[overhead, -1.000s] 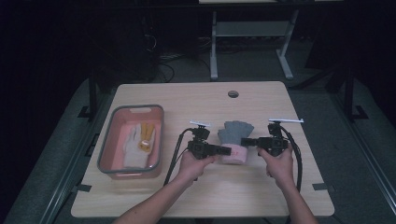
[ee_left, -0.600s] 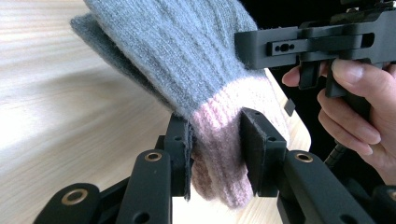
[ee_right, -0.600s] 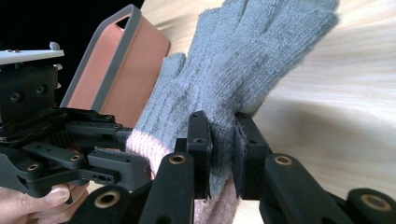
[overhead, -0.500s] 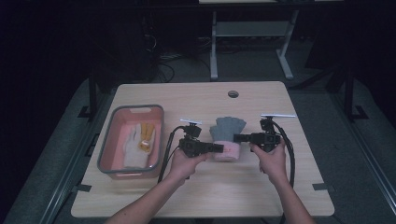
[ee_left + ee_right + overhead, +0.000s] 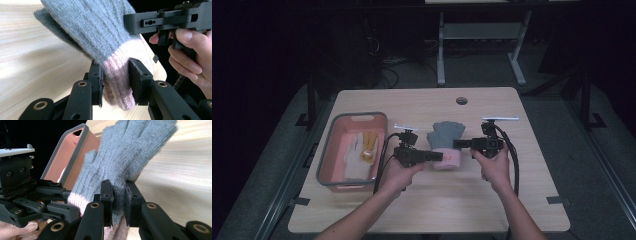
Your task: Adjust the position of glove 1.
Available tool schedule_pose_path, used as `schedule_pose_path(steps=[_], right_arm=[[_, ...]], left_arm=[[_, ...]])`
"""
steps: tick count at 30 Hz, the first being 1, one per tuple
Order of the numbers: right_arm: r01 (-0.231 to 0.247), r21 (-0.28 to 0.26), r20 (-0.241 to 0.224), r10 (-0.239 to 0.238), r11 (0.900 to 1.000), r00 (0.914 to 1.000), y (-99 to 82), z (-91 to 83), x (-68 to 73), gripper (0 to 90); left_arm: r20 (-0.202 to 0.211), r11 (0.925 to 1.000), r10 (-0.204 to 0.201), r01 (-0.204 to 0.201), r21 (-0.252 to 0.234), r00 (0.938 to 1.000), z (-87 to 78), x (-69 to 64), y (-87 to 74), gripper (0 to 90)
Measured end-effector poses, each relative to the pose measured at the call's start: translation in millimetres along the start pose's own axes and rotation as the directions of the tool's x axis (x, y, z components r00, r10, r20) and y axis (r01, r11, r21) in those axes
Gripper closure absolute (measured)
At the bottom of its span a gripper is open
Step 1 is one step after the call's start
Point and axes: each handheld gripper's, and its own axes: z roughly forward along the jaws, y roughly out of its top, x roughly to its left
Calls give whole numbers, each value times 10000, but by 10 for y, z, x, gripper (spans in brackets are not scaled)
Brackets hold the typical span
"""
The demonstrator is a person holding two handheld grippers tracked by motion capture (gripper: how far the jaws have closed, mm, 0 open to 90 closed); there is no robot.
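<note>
Both hands have carried the glove (image 5: 446,145) leftward across the tabletop (image 5: 492,200) toward the bin since a second ago, and it's riding a touch higher now.

High view: left claw (image 5: 438,156) and right claw (image 5: 459,143) point at each other, the grey glove with its pink cuff strung between them near the middle of the tabletop. The pink bin (image 5: 328,162) sits to the left, with a white glove (image 5: 353,159) and something yellow (image 5: 368,146) already in it.

Left gripper view: the left claw (image 5: 115,82) is clamped tight on the pink cuff, knit bunched between the pads. The right hand (image 5: 192,55) holds its tool just beyond.

Right gripper view: the right claw (image 5: 118,197) pinches the grey knit just above the cuff, glove fingers hanging free, bin rim (image 5: 71,155) behind.

To do this well, I'd say keep both claws level and moving together so the soft knit doesn't stretch or slip, clear the bin's near wall with the dangling fingers, and release only once the glove is over the bin floor.
</note>
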Motion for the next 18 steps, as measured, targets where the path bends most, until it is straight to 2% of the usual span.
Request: schedule_pose_path(steps=[8,9,18], right_arm=[[134,104,-178,-133,9999,9998,58,100,117,789],[189,97,-171,-188,9998,9997,66,115,133,788],[323,170,-400,-316,9993,9987,151,231,269,788]], left_arm=[[-130,9999,-9,7,-144,9999,-158,51,6,660],[-122,9998,92,-94,-152,9999,-179,66,9,660],[-204,9992,-47,39,-395,9998,-348,134,16,660]])
